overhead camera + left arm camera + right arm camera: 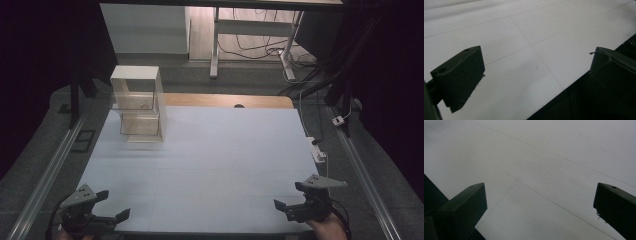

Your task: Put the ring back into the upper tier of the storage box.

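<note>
Your left tongs hover at the near left corner of the white surface, spread wide and empty. Your right tongs sit at the near right edge, equally wide. A clear two-tier acrylic stand stands upright at the far left.

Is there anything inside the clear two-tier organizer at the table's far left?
Both tiers of the clear organizer look empty through their transparent walls. A small round mark shows on the upper tier's floor; I cannot tell whether it is an object. The white side panel hides nothing obvious.
</note>
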Available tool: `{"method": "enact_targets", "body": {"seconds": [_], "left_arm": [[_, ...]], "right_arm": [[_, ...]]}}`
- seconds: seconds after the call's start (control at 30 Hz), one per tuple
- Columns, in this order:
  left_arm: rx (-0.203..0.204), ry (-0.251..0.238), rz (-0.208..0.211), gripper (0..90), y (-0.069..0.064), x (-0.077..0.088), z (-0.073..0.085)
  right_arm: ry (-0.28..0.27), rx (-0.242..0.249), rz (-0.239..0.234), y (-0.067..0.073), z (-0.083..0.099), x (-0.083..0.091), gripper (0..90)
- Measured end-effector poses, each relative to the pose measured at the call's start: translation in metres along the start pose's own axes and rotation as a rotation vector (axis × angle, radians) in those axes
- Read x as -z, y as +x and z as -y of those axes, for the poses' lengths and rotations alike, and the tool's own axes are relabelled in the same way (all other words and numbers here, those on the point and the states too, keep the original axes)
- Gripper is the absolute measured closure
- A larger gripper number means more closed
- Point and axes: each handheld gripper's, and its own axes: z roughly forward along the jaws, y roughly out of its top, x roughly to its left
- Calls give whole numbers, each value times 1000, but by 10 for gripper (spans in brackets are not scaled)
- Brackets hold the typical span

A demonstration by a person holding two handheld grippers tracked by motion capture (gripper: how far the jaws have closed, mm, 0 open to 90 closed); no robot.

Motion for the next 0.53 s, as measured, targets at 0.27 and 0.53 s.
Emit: {"method": "enact_targets", "body": {"seconds": [0.27,0.53], "left_arm": [[6,-1,5,1,1,0,0],[8,4,10,0,1,-1,-1]], "right_arm": [[9,-22,37,-2,11,13,0],[20,-21,64,-1,15,18,0]]}}
